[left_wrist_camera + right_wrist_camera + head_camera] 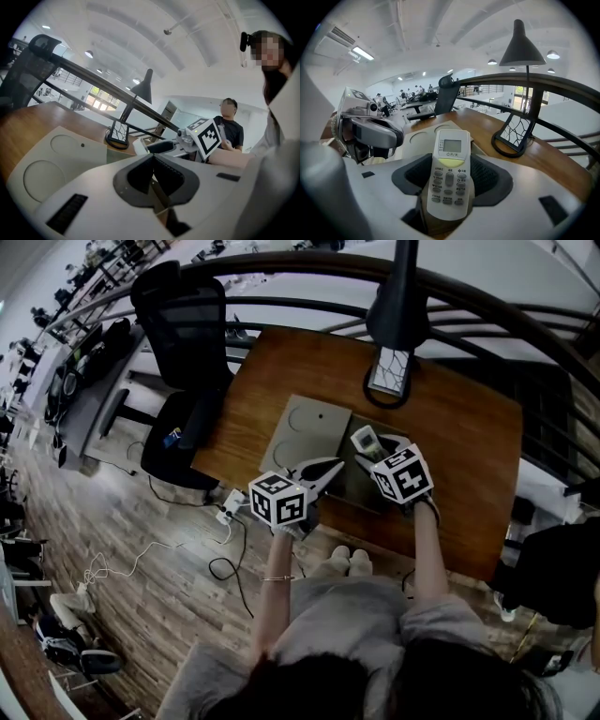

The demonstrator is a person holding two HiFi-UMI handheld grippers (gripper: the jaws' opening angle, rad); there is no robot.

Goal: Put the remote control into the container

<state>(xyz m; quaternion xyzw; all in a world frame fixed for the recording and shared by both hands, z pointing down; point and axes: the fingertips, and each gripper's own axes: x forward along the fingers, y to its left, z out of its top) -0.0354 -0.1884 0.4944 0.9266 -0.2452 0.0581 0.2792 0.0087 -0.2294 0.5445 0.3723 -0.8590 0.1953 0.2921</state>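
From the head view I see my right gripper (373, 452) holding the remote control (365, 439) over the open container (349, 489). The left gripper view shows my left gripper (152, 159) with jaws together and empty. In the right gripper view the jaws clamp the remote lengthwise, its screen end pointing away.

an open-plan office: a black mesh office chair (183, 320), a wooden desk (469, 437), rows of workstations (94, 273) beyond.
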